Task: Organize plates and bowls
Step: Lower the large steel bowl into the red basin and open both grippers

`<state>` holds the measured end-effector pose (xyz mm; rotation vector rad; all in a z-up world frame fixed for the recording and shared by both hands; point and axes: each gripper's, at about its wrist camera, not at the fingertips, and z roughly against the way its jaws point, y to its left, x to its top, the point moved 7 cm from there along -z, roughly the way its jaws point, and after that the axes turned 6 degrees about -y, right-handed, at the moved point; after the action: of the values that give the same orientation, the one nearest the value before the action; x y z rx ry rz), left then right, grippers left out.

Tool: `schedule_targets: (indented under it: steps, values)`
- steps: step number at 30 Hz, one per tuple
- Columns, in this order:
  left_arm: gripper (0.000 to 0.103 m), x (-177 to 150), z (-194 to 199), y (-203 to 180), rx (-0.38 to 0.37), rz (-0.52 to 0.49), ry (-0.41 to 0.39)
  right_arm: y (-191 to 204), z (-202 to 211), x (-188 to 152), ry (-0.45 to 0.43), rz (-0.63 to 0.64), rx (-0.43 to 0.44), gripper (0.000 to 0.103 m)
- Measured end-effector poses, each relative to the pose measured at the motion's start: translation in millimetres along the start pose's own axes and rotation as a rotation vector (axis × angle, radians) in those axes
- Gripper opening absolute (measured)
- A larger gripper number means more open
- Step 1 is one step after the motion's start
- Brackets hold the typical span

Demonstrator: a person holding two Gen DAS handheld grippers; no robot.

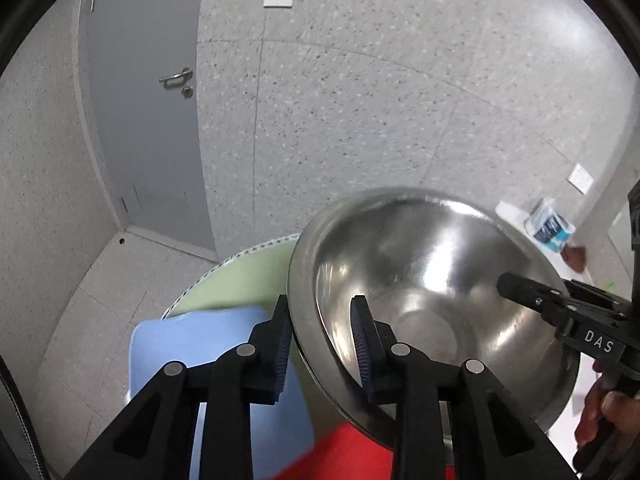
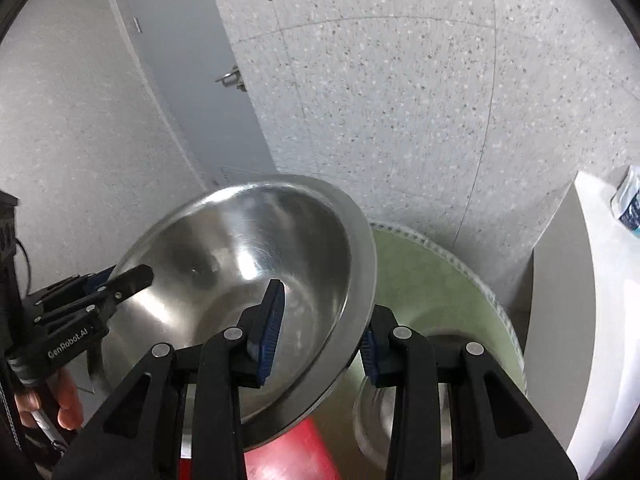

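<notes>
Straining at both wrist views, I can't make out what carries the dishes; my tools' black fingers cover the lower frames. I hold the steel bowl (image 1: 432, 300) tilted in the air, with the left tool (image 1: 320, 340) clamped on its left rim and the right tool (image 2: 320, 332) clamped on the opposite rim, one pad inside and one outside each. Below it sit a pale green plate (image 1: 236, 280), a blue plate (image 1: 200, 344) and something red (image 1: 352, 456), cut off at the bottom edge. A second steel bowl (image 2: 380, 420) lies blurred under the right tool. A white surface (image 2: 600, 280) stands just right, with a blurred packet (image 2: 632, 208) on it. Speckled grey wall (image 1: 360, 100) and a grey door (image 1: 144, 120) lie beyond.
</notes>
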<state>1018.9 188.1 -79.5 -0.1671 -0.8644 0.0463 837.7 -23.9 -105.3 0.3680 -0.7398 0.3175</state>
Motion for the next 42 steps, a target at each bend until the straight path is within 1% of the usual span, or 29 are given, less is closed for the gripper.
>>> schedule_targets:
  steps: [3, 7, 13, 14, 18, 21, 25, 32, 34, 37, 38, 39, 40, 42]
  values:
    - [0.025, -25, 24, 1, 0.003, -0.036, 0.000, 13, 21, -21, -0.008, 0.011, -0.019, 0.035]
    - [0.025, -66, 66, 3, -0.047, -0.031, 0.032, 23, 42, -58, 0.010, -0.017, -0.024, 0.035]
    - [0.025, -100, 104, 11, -0.061, -0.076, 0.063, 32, 56, -110, 0.046, -0.078, -0.032, 0.035]
    - [0.025, -103, 106, 10, -0.062, -0.087, 0.067, 33, 57, -121, 0.055, -0.091, -0.034, 0.035]
    - [0.025, -120, 111, 12, -0.063, -0.123, 0.104, 38, 59, -146, 0.080, -0.108, -0.057, 0.035]
    - [0.025, -125, 110, 11, -0.063, -0.145, 0.124, 42, 58, -162, 0.095, -0.103, -0.090, 0.035]
    - [0.025, -130, 107, 9, -0.058, -0.185, 0.142, 41, 52, -176, 0.116, -0.123, -0.112, 0.035]
    - [0.025, -130, 93, 4, -0.076, -0.207, 0.164, 37, 42, -193, 0.136, -0.107, -0.184, 0.038]
    - [0.025, -130, 87, 4, -0.087, -0.203, 0.177, 40, 41, -196, 0.140, -0.098, -0.199, 0.041]
    - [0.026, -129, 83, 4, -0.098, -0.202, 0.180, 43, 40, -199, 0.149, -0.090, -0.198, 0.054]
    - [0.026, -128, 83, 6, -0.099, -0.201, 0.179, 46, 41, -199, 0.147, -0.088, -0.193, 0.060]
    - [0.026, -128, 82, 6, -0.100, -0.198, 0.179, 47, 41, -199, 0.148, -0.086, -0.194, 0.063]
    - [0.026, -128, 81, 7, -0.100, -0.195, 0.178, 48, 42, -198, 0.150, -0.086, -0.196, 0.064]
    - [0.031, -129, 80, 7, -0.113, -0.187, 0.179, 47, 45, -196, 0.148, -0.095, -0.188, 0.070]
